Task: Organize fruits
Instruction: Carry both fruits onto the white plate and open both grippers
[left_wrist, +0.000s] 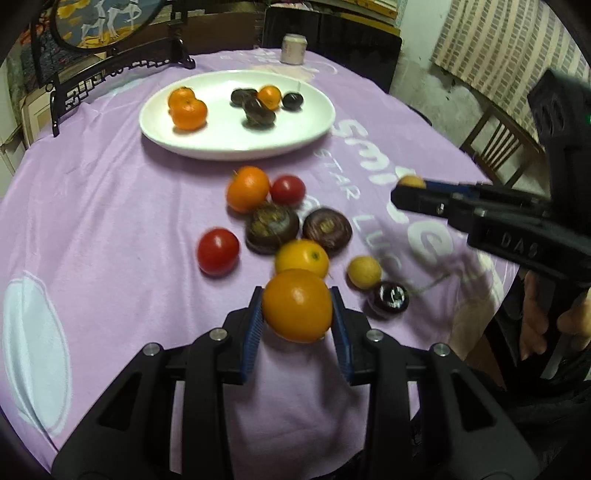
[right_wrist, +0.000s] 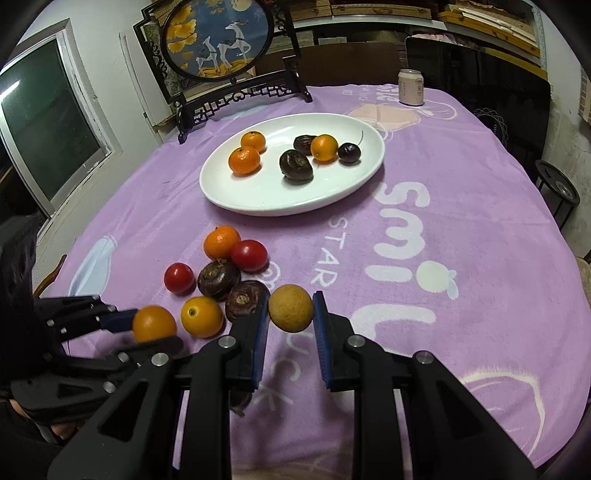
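Orange (left_wrist: 297, 305) clamped in my left fingers (left_wrist: 255, 314), lower centre; yellow-brown fruit (right_wrist: 290, 308) clamped in my right fingers (right_wrist: 320, 314), plate (right_wrist: 221, 184) above.

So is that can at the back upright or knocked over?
Upright: the can stands on its base on the purple cloth, top rim facing up.

Loose fruit cluster (right_wrist: 221, 273) blocks the near path to plate (right_wrist: 258, 203).

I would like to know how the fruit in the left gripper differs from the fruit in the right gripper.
The orange in the left gripper is bright and glossy; the tan fruit in the right gripper is dull, brownish-yellow and matte. The orange looks larger than the tan fruit. Both are round, clamped between blue pads.
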